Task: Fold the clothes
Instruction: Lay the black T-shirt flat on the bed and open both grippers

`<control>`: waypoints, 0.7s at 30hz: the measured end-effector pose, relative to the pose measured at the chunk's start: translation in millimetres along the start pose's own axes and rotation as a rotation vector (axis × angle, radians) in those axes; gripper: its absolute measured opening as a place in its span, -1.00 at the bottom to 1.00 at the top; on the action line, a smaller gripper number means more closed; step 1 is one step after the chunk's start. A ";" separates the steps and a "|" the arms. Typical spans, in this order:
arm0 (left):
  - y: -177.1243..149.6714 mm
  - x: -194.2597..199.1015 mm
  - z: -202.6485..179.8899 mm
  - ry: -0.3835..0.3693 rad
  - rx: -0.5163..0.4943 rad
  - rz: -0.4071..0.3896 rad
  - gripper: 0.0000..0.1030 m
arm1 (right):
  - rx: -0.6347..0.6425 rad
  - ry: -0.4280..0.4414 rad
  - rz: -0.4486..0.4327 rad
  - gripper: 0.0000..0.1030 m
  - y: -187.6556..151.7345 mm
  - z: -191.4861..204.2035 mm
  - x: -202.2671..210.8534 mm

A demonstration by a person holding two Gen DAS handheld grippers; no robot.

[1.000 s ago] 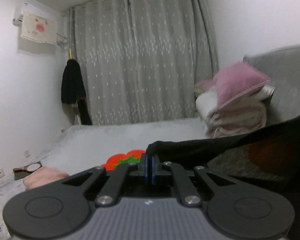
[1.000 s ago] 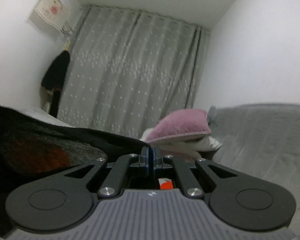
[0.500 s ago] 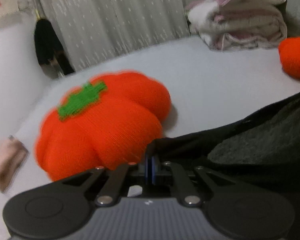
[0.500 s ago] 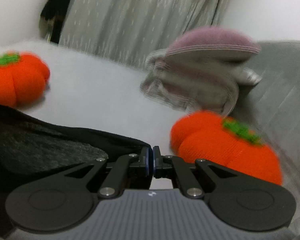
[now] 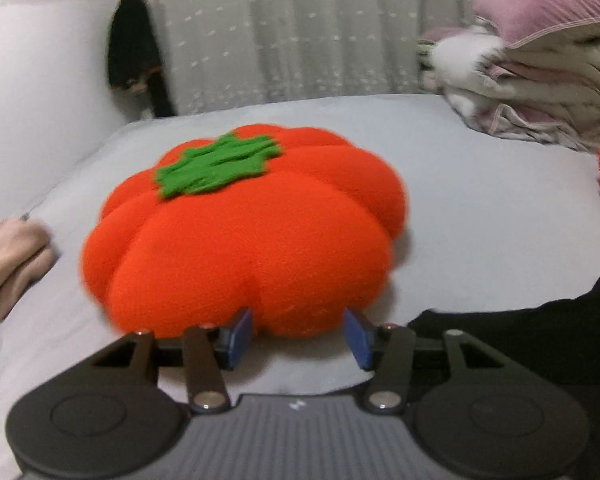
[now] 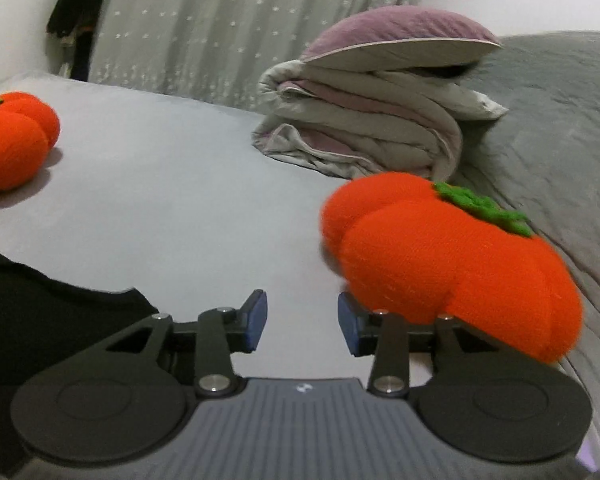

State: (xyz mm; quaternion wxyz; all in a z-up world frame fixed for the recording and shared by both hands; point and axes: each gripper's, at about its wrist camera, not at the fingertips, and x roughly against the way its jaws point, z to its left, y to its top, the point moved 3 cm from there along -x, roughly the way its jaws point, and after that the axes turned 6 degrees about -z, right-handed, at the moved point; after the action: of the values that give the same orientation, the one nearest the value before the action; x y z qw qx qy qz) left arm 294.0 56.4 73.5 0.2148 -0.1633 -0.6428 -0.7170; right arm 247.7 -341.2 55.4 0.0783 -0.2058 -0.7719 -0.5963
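The left gripper (image 5: 296, 336) hangs low over the pale grey bed (image 5: 480, 216), its blue-padded jaws opening with only bare sheet between them. The black, soft garment (image 5: 532, 332) lies flat on the bed just to the right of the jaws, gripped by nothing. Directly ahead sits a round orange plush pumpkin cushion with a green felt stem patch (image 5: 244, 236), close to the fingertips. A beige folded cloth (image 5: 8, 260) lies at the far left edge of the bed.

The right gripper (image 6: 302, 320) is likewise low over the sheet, its jaws opening and empty. The black garment (image 6: 40, 320) lies to their left, its edge just beside the left finger. A second orange plush pumpkin cushion (image 6: 452, 264) rests against the right finger's outer side. Beyond it stands a stack of folded white and mauve bedding topped by a purple pillow (image 6: 372, 112), before a grey dotted curtain (image 6: 240, 20).
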 end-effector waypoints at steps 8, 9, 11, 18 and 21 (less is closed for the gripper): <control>-78.3 84.3 30.8 -0.132 0.183 0.125 0.00 | -0.122 0.099 0.174 -0.11 -49.0 -50.8 56.8; -90.2 96.4 28.9 -0.155 0.190 0.149 0.00 | -0.166 0.146 0.191 -0.11 -52.5 -52.3 71.7; -113.5 126.0 24.5 -0.214 0.187 0.180 0.00 | -0.247 0.257 0.185 -0.08 -54.7 -51.3 103.6; -176.5 223.0 28.8 -0.312 0.210 0.243 0.00 | -0.244 0.543 0.177 0.26 -64.8 -11.4 229.5; -198.2 258.4 31.3 -0.335 0.240 0.258 -0.02 | -0.193 0.535 0.174 0.26 -81.5 7.2 277.8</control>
State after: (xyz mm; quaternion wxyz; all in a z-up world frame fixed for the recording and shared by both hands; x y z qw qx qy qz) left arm -30.7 78.2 40.4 0.2129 -0.3340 -0.7238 -0.5650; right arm -35.8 -288.6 82.7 0.3098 -0.1132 -0.6432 -0.6910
